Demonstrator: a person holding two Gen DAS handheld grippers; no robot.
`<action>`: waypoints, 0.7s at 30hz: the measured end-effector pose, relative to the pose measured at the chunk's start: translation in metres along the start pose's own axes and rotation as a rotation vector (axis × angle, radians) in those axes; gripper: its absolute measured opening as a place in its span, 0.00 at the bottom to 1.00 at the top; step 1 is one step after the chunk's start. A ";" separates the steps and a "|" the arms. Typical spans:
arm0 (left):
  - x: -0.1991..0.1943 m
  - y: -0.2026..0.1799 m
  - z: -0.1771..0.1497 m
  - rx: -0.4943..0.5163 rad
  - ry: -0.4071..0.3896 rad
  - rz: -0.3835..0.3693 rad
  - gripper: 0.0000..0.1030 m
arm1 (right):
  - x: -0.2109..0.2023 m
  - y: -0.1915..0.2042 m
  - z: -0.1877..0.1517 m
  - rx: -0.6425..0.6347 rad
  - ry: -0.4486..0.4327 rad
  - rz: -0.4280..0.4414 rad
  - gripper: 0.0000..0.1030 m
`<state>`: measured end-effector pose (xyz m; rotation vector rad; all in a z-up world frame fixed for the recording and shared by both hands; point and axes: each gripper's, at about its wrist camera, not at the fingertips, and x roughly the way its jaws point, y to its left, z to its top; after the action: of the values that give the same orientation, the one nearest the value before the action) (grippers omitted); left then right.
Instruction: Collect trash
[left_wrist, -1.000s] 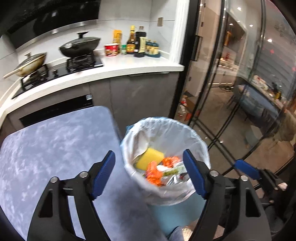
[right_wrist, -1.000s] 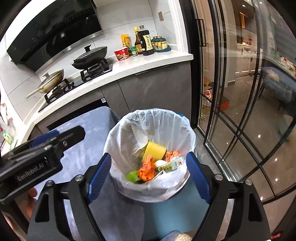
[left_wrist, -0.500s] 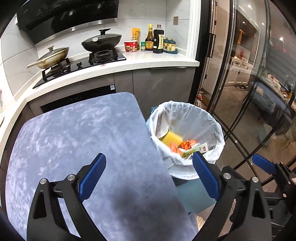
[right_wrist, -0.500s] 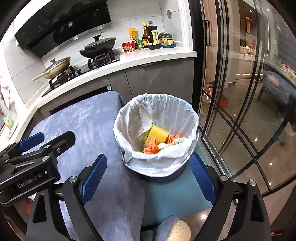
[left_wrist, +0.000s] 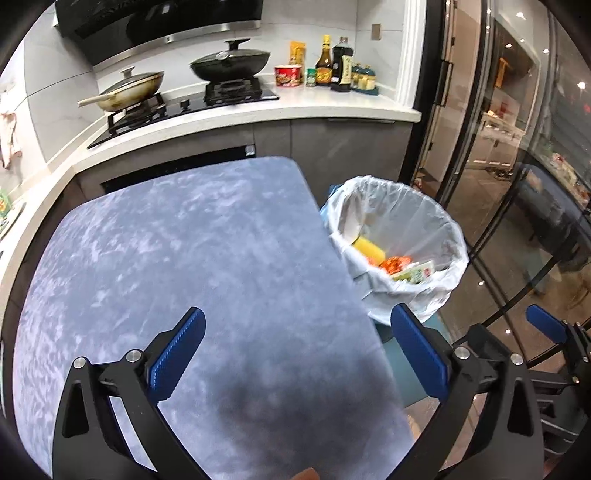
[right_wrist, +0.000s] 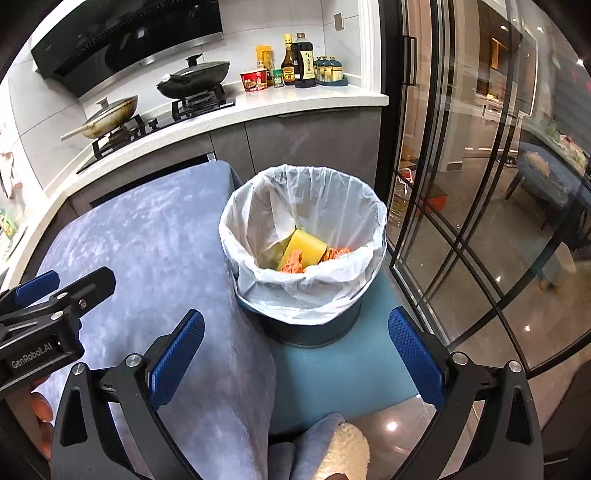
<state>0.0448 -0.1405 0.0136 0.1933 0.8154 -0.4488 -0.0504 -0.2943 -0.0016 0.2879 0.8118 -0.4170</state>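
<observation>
A trash bin lined with a white bag stands on a teal mat beside the grey-blue clothed table. Inside lie a yellow sponge, orange wrappers and a green-white packet. My left gripper hovers over the table's right edge, jaws opening wide, nothing between them. My right gripper hangs in front of the bin, jaws opening wide and empty. The left gripper also shows at the left edge of the right wrist view.
A counter behind carries a hob with a pan and a black wok, a noodle cup and sauce bottles. Glass sliding doors stand right of the bin. A slippered foot shows at the bottom.
Both grippers pulled back from over the bin, so it now sits farther off. Both pairs of jaws spread wider. The left view swung over the table.
</observation>
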 end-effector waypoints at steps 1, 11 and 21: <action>0.001 0.001 -0.003 -0.002 0.013 0.010 0.93 | 0.001 0.000 -0.002 0.001 0.005 0.001 0.93; 0.004 0.009 -0.021 -0.027 0.050 0.049 0.93 | 0.002 0.002 -0.013 -0.008 0.026 0.012 0.93; 0.005 0.005 -0.029 -0.019 0.061 0.068 0.93 | 0.002 0.007 -0.016 -0.017 0.030 0.012 0.93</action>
<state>0.0314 -0.1282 -0.0097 0.2179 0.8702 -0.3725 -0.0563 -0.2826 -0.0128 0.2838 0.8421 -0.3954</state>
